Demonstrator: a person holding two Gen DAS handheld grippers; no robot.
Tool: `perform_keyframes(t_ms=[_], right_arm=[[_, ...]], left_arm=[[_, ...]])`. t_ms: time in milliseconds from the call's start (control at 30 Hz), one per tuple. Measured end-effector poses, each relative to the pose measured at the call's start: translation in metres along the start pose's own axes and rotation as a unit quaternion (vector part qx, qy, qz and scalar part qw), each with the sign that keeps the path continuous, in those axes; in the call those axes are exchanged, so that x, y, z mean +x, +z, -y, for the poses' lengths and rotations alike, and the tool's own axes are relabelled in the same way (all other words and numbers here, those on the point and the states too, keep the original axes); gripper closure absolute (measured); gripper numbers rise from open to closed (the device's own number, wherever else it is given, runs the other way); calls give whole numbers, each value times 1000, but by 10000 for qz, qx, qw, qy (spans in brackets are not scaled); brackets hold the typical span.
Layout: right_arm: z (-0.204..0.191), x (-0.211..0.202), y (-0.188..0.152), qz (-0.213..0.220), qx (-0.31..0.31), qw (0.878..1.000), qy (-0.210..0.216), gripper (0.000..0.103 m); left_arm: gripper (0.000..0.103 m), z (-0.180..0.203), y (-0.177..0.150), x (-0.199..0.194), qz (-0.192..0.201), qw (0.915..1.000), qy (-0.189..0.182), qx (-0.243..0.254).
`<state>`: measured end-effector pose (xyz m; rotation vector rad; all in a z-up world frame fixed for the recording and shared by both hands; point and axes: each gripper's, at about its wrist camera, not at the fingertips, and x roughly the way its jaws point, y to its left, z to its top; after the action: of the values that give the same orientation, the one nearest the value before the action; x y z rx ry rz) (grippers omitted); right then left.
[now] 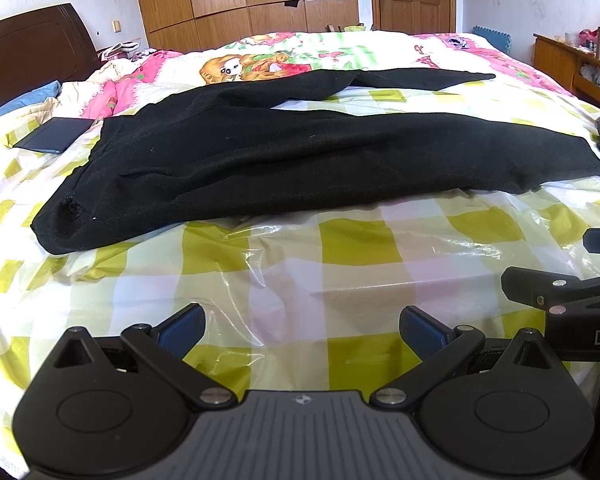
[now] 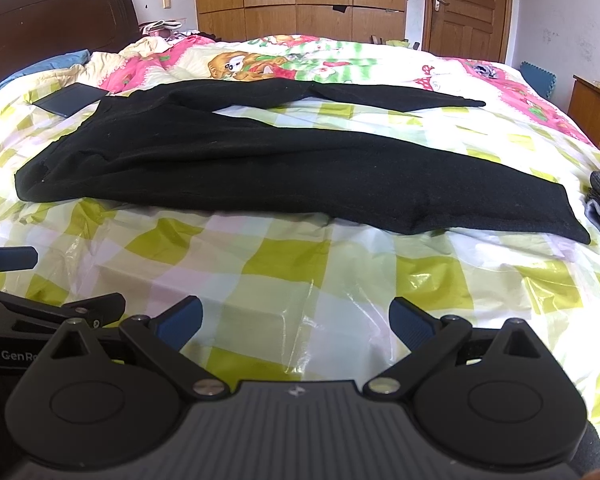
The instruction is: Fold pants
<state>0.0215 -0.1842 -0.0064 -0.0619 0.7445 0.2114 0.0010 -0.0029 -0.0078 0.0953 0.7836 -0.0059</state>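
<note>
Black pants [image 1: 284,160] unfolded; both tongs, left [image 1: 302,332] and right [image 2: 296,322], wide open, empty, low over bedsheet [image 1: 352,248].

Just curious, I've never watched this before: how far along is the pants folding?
Barely begun. The black pants lie spread flat on the checkered sheet, legs apart, with no fold visible. Nothing is in hand: the left tool and right tool hover open, short of the fabric. All folding remains.

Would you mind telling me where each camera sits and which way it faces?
Left wrist: sits on the left gripper, facing forward across the bed at the black pants; its own open jaws show, and part of the other gripper at right.
Right wrist: sits on the right gripper, facing the same way; open jaws show, the left one at far left.
Shared: the pants, the checked plastic sheet, the wooden door.
</note>
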Motion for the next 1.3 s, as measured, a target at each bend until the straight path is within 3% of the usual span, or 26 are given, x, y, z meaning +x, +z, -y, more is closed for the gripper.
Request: perform_keyframes(t_ms=[1300], right_arm=[[-1, 1, -1, -26, -5, 10000, -5, 4]], left_arm=[[0, 0, -1, 1, 15, 10000, 35, 49]])
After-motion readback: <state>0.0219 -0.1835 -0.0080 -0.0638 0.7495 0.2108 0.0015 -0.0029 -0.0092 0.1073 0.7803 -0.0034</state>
